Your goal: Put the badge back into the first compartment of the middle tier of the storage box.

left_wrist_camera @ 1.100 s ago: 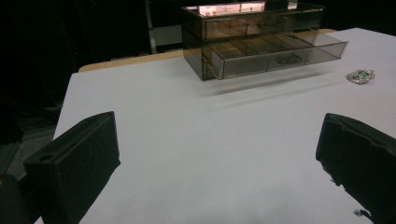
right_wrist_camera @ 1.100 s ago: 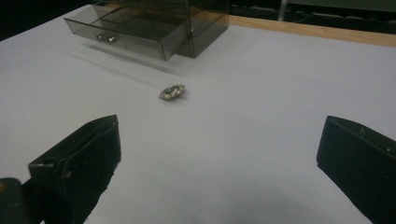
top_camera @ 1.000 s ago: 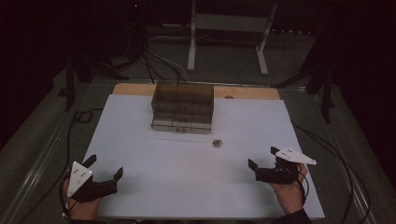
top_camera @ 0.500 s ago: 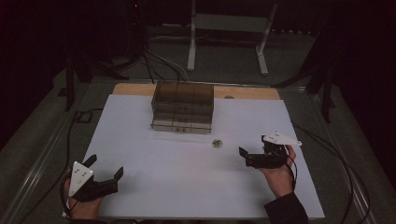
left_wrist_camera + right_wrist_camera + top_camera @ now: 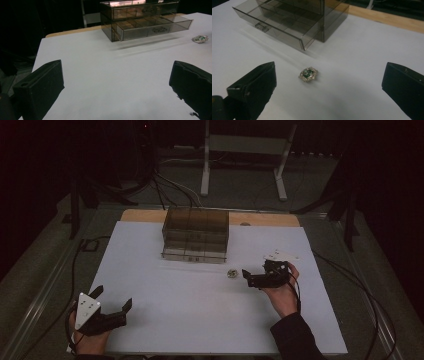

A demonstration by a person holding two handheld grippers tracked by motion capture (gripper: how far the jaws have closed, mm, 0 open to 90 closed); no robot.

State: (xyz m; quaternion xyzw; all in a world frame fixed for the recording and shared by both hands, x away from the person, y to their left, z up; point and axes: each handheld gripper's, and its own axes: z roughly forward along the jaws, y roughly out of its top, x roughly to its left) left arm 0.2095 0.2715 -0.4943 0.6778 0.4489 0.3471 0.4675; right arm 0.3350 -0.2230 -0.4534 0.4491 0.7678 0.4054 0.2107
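Observation:
A small silver brooch with a green stone (image 5: 232,273) lies on the white table top (image 5: 190,315), just in front of a smoky clear drawer box (image 5: 196,234). The box's bottom drawer (image 5: 279,27) is pulled out. My right gripper (image 5: 249,279) is open, low over the table just right of the brooch. In the right gripper view the brooch (image 5: 308,74) lies ahead between the two spread jaws of that gripper (image 5: 329,71), untouched. My left gripper (image 5: 112,298) rests open at the near left corner, holding nothing. The left gripper view shows its gripper (image 5: 117,67) facing the box (image 5: 140,20) and the brooch (image 5: 200,39).
A wooden strip (image 5: 260,218) runs along the table's far edge behind the box. A white stand (image 5: 243,150) and cables (image 5: 165,185) sit on the dark floor beyond. Another cable (image 5: 350,280) trails off the right side of the table.
My right gripper has moved forward and to the left, from the near right area up close to the brooch. The left gripper has stayed put.

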